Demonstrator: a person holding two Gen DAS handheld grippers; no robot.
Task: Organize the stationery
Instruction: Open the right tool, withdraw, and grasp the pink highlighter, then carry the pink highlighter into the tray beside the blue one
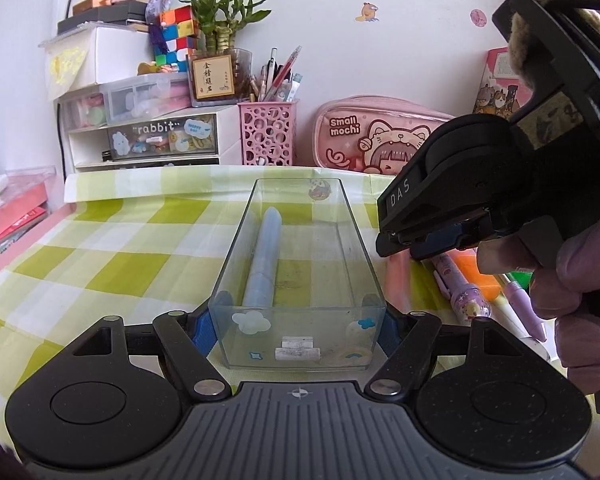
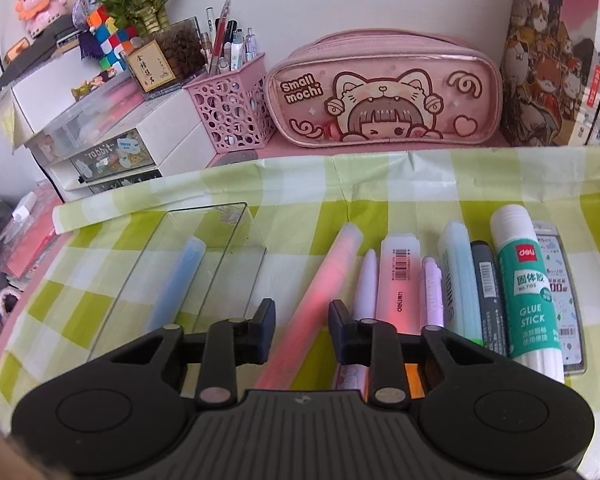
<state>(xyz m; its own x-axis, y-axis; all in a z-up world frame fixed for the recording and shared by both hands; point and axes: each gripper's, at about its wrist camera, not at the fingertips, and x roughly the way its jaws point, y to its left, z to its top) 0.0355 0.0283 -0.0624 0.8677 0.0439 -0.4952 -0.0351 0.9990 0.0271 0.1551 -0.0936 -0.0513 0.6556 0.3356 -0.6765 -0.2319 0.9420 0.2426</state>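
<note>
My left gripper (image 1: 296, 332) is shut on the near end of a clear plastic box (image 1: 356, 240), its blue pads pressed on both side walls. A pale blue pen (image 1: 262, 256) lies lengthwise inside the box. My right gripper (image 2: 302, 320) is low over the checked cloth just right of the box (image 2: 220, 232), straddling a pink pen (image 2: 332, 268) that lies slanted between its fingers. Cloth shows between the left finger and the pen, so the jaws are not pressing. Beside the pink pen lie a white pen (image 2: 366, 284), a pink highlighter (image 2: 400, 276), a dark marker (image 2: 486, 292) and a glue stick (image 2: 524, 284).
A pink pencil case (image 2: 380, 92), a pink perforated pen holder (image 2: 232, 116) and white drawers (image 2: 112, 152) line the back wall. Boxed books (image 2: 560, 60) stand at the back right. A hand (image 1: 572, 280) holds the right gripper (image 1: 396, 246) over more pens.
</note>
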